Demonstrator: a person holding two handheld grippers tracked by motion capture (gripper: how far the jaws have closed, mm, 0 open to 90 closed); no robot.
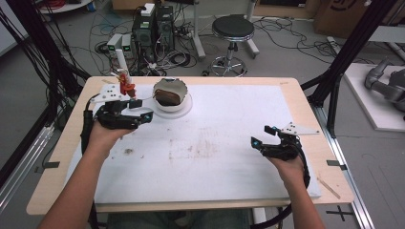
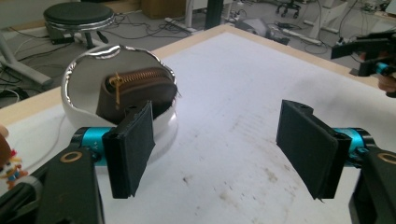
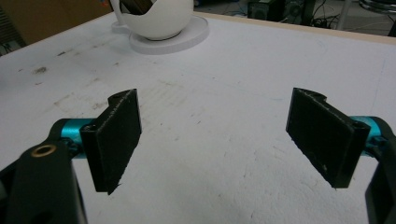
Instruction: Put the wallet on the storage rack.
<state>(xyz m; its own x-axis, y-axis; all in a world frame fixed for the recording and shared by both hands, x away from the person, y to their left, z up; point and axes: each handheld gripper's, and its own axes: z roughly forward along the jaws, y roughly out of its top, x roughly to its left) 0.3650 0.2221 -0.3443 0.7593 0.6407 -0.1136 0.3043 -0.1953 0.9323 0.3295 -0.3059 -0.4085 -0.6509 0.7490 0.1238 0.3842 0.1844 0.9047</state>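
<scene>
1. Brown zip pouch (image 2: 140,91) sits in white cup (image 1: 169,87) at desk (image 1: 296,95) 11 o'clock, long axis roughly level, zipper up.
2. Left tongs (image 1: 142,109) spread, empty, just beside cup.
3. Right tongs (image 1: 261,135) spread, empty, at 4 o'clock.

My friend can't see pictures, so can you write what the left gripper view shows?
The left gripper, its two black jaws wide open and holding nothing, hovers over a smudged white table. Just beyond its left jaw sits a white bowl holding a brown zippered pouch; the right gripper appears far right.
</scene>
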